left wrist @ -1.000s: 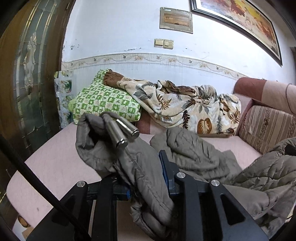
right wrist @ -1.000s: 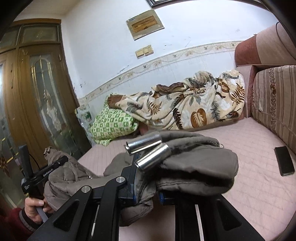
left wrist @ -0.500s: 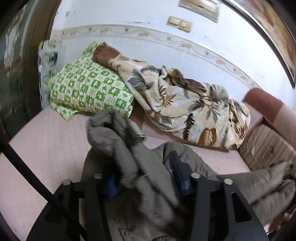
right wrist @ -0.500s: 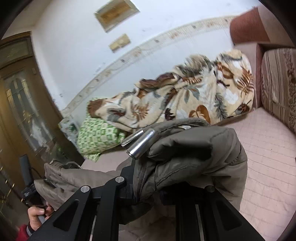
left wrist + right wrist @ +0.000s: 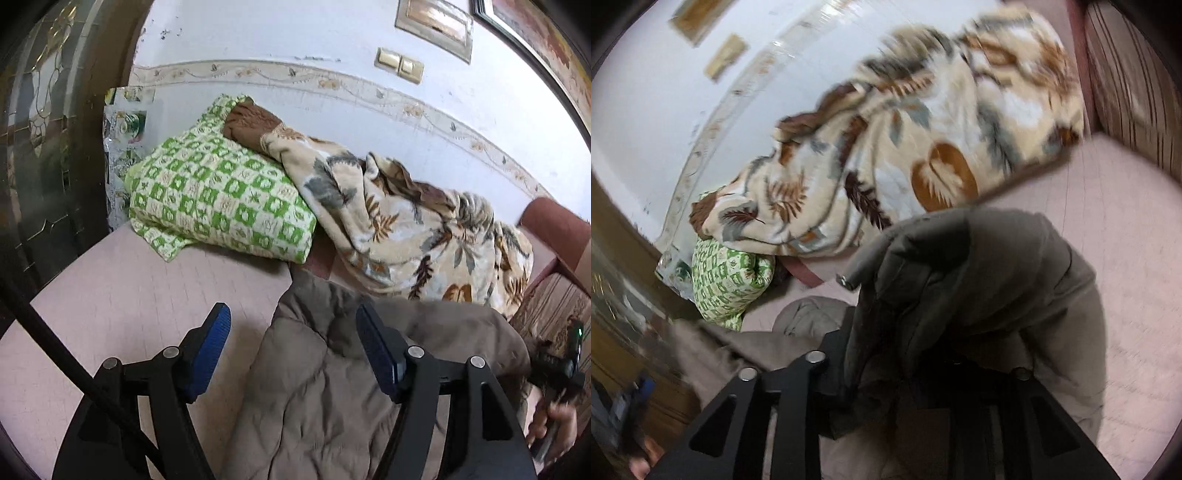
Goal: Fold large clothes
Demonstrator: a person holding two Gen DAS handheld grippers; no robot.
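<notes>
A large grey-brown padded jacket (image 5: pixel 317 391) lies on the pink sofa seat (image 5: pixel 122 295). My left gripper (image 5: pixel 295 350) is open and empty, with its blue pads either side of the jacket's edge, just above it. My right gripper (image 5: pixel 908 373) is shut on a bunched fold of the same jacket (image 5: pixel 964 280), which drapes over its fingers and hides the pads. The right view is blurred by motion. The other hand-held gripper (image 5: pixel 561 365) shows at the right edge of the left wrist view.
A green checked pillow (image 5: pixel 221 206) and a leaf-print blanket (image 5: pixel 402 229) lie along the wall at the back of the sofa. A striped cushion (image 5: pixel 1134 81) stands at the right end. A dark wooden glazed door (image 5: pixel 40 147) is on the left.
My left gripper has opened and let go of the jacket, which now lies on the seat. My right gripper has moved forward and down, still holding its fold.
</notes>
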